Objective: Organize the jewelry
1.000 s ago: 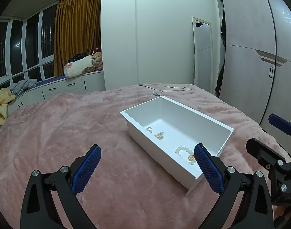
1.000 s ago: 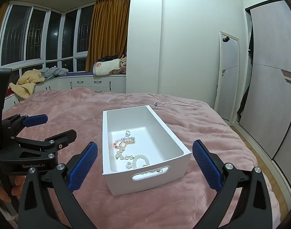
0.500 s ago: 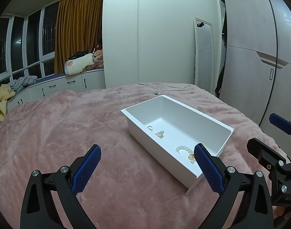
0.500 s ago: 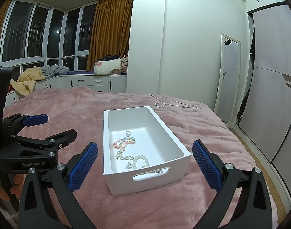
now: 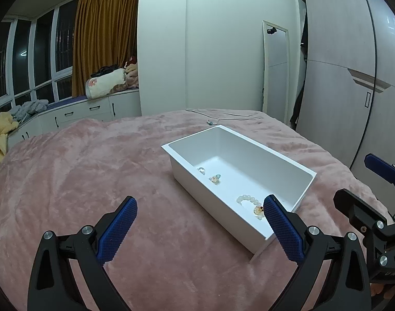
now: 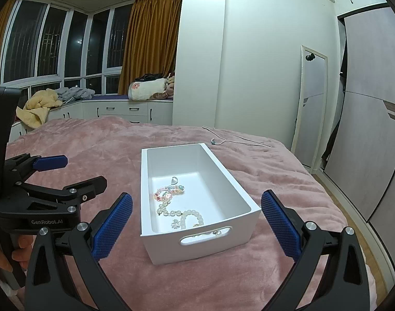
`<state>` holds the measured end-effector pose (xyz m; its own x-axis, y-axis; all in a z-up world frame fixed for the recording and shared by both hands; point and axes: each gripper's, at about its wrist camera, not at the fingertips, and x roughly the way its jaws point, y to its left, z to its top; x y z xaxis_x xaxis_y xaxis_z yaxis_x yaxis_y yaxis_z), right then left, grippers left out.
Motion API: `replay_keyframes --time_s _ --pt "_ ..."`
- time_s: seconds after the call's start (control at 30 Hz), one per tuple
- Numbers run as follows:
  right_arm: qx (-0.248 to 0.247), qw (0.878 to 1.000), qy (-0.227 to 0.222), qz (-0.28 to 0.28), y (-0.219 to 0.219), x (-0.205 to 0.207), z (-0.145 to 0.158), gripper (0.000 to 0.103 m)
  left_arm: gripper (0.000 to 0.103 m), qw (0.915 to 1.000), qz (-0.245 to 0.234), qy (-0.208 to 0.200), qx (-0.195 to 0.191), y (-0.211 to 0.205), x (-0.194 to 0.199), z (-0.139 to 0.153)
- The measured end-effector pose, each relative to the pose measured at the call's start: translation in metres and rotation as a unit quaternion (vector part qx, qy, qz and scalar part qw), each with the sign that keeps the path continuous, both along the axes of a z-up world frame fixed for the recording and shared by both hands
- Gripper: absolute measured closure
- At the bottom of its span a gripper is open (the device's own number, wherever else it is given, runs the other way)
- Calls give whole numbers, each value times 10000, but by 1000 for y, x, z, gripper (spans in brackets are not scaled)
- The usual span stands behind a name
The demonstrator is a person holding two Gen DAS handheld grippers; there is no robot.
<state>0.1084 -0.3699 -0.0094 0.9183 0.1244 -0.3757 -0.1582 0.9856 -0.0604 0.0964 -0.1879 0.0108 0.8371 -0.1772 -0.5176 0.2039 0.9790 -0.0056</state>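
A white rectangular box (image 6: pixel 238 189) (image 5: pixel 288 158) sits on the pink bedspread. Inside lie a pastel bead bracelet (image 6: pixel 168 190), a pearl strand (image 6: pixel 166 210), a white bead bracelet (image 6: pixel 192 216) (image 5: pixel 248 199) and a clear stone (image 6: pixel 174 180). A thin silver necklace (image 6: pixel 223 140) (image 5: pixel 218 119) lies on the bed beyond the box. My left gripper (image 5: pixel 200 229) is open and empty, left of the box; it also shows in the right wrist view (image 6: pixel 75 171). My right gripper (image 6: pixel 197 223) is open and empty, in front of the box's handle end.
The pink bedspread (image 5: pixel 80 171) covers the whole bed. A window bench with clothes and a rolled blanket (image 6: pixel 148 90) runs behind. A standing mirror (image 6: pixel 309 103) and wardrobe doors (image 6: pixel 373 129) are at the right, past the bed's edge.
Both grippers have tilted slightly, so the views shifted a little. Nothing in the box or on the bed has moved.
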Motion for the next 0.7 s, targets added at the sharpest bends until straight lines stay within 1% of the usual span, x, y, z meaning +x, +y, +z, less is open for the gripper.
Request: replay_keyframes --time_s 0.3,0.43,0.5,0.6,0.7 --pt "40 10000 11 -7 -3 -1 -1 5 5 9998 -108 -163 7 -4 -6 -1" --pt "39 10000 13 8 -3 -1 -1 5 5 9998 -88 -155 -2 -4 -6 -2" --pt "37 10000 10 10 -3 -1 -1 5 5 10000 -39 -80 -13 -4 -4 -2" --pt "46 10000 2 1 -4 -2 -1 5 5 9999 -5 -43 -92 0 -3 -2" --pt "63 10000 16 -10 -4 -2 -2 5 5 10000 8 -32 -39 1 -2 -2"
